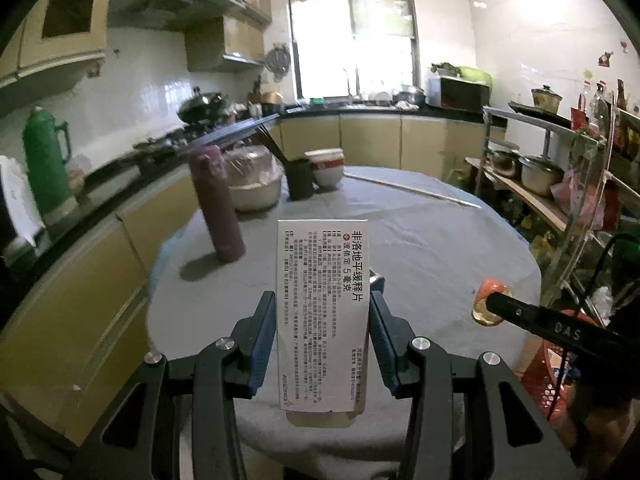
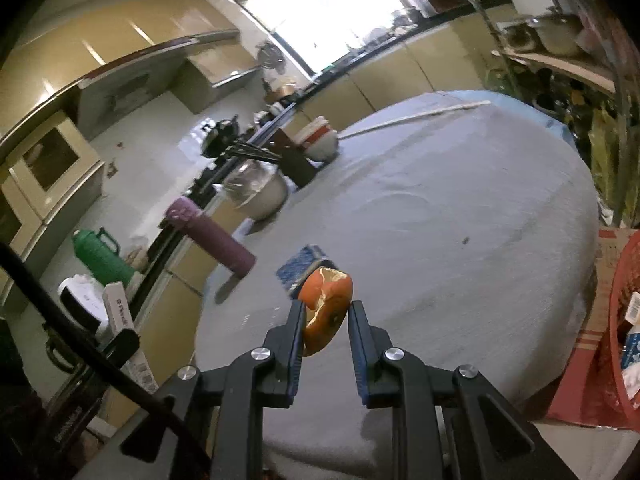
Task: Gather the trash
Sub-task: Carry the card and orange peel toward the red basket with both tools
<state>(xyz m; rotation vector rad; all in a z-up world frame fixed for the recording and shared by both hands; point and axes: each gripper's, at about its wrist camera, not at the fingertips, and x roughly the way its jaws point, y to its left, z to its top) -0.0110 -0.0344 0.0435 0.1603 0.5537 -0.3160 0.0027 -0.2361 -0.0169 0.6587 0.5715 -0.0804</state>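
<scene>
Left gripper (image 1: 323,320): jaws part open, pads pressed on both long sides of the medicine box (image 1: 322,312), held upright above the near edge of the table (image 1: 440,240).
Right gripper (image 2: 325,320): closed as far as it goes on the orange peel (image 2: 326,308), lifted off the cloth.
Red basket (image 2: 624,320): on the floor, right of the table, already holding some wrappers.
Step in hand: both pieces picked up; carrying stage, by my reading.
Next move: likely swing right and lower over the basket, then open the jaws above its rim.

box (image 1: 322,312) white, black print | peel (image 2: 326,308) orange | flask (image 1: 218,204) purple
</scene>
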